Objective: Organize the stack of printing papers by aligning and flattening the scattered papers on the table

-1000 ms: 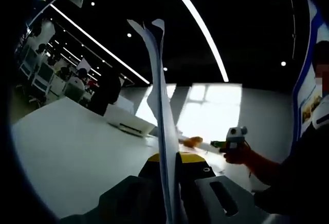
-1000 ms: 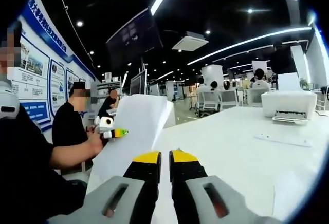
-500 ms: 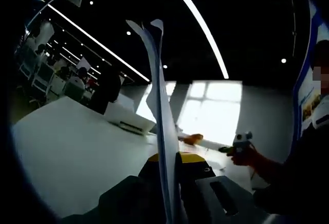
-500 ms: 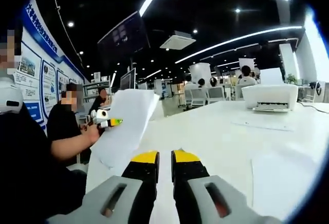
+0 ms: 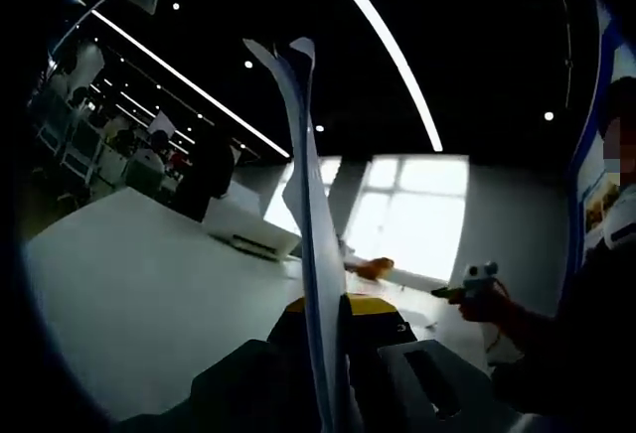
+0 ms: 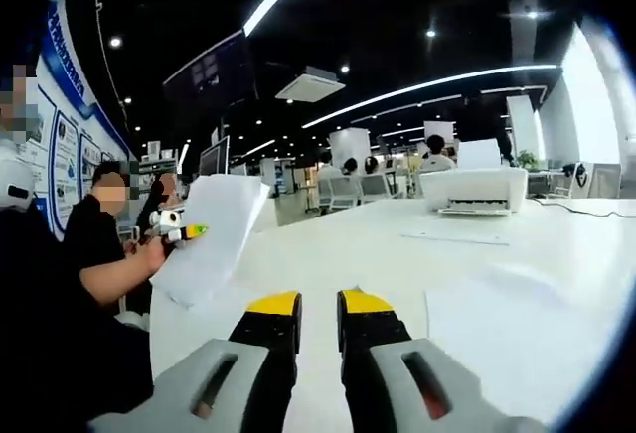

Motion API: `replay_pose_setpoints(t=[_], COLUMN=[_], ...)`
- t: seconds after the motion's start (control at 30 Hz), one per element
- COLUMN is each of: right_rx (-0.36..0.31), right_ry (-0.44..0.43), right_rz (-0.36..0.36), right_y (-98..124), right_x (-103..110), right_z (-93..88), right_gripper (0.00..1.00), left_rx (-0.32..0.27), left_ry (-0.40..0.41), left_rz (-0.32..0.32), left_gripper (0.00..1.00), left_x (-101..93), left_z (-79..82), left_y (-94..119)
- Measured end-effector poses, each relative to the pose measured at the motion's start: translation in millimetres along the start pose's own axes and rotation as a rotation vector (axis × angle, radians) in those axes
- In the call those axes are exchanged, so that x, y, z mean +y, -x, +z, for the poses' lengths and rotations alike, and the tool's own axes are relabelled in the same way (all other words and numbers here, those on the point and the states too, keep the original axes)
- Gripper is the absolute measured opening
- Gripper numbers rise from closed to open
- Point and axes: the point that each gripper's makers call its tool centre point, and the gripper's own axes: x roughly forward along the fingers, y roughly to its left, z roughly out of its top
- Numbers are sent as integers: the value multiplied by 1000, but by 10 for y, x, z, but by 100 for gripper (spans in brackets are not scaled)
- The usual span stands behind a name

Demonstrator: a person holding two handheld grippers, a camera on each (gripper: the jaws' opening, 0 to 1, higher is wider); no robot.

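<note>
Left gripper (image 5: 333, 304) jaws are pinched on lifted printing papers (image 5: 308, 205), right gripper (image 6: 318, 304) is slightly parted, empty; loose sheets (image 6: 497, 319) on the table (image 6: 378, 244) are judged unaligned.

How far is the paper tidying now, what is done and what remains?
Done: nothing looks stacked yet. In hand: the left tongs are shut on a few upright sheets, held above the white table. Left: the right tongs hold nothing, and loose sheets lie apart on the table.
</note>
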Motion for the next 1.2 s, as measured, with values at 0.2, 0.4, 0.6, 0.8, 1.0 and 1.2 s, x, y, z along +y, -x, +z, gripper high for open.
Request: replay_pose_setpoints(t=[0.2,0.4,0.6,0.8,1.0,1.2], right_rx=[-42,-34,-7,24,49,73], right_ry=[-49,-48,-29,-19,6,4], right_rz=[-137,-250,-353,-432,-485,-517], right_y=[208,372,522,630,698,762], right_x=[-420,-702,-953,-1155,-1294,-1465], right_z=[23,-31,-114,-190,-212,-282], right_gripper=[13,19,24,27,30,35], left_rx=[11,13,17,18,21,25], left_ry=[-12,-15,-17,-18,-18,-20], left_rz=[9,10,11,12,13,14], left_gripper=[6,6,6,6,6,6], left_x=[10,14,8,1,5,16], left_z=[-20,-22,-30,-31,-34,-37], left_y=[-4,-2,-6,-7,-6,-5])
